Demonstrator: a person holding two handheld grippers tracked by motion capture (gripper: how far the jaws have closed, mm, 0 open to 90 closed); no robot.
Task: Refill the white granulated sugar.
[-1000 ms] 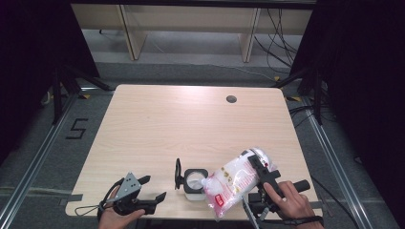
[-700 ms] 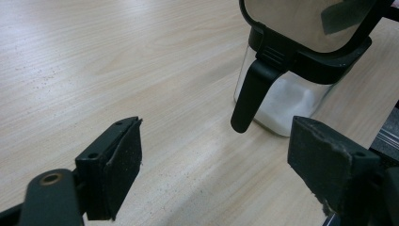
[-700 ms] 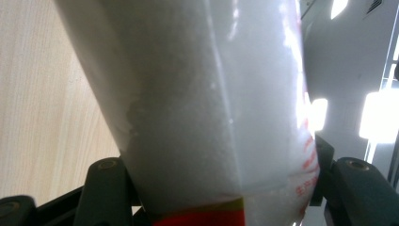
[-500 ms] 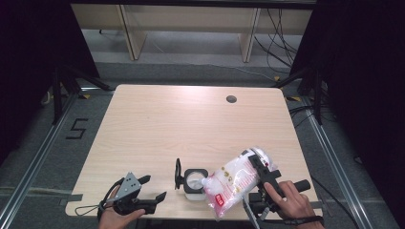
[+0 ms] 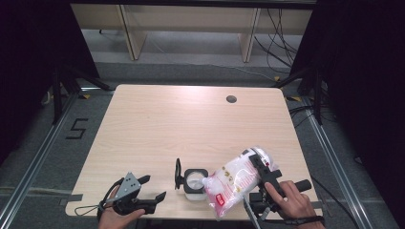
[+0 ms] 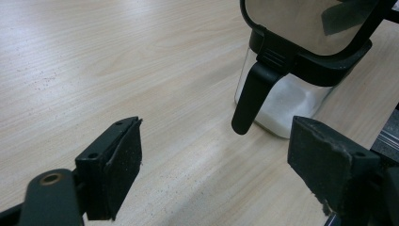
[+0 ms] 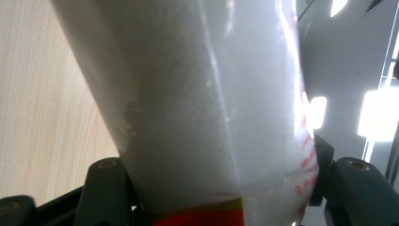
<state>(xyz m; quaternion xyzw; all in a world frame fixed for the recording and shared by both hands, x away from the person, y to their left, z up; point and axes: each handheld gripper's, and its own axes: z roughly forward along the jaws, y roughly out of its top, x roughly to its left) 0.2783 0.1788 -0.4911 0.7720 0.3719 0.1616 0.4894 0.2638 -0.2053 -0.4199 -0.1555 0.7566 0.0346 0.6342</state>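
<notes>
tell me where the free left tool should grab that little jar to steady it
Grip the jar's clear glass body below the black collar, jaws across its two flat sides, coming in low from the left tool's side. The lid stands open above and the bag crowds its right.

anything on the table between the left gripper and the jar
Nothing: bare wood separates the open left gripper from the clear jar, as the high view shows; the table also lies bare in the left gripper view.
</notes>
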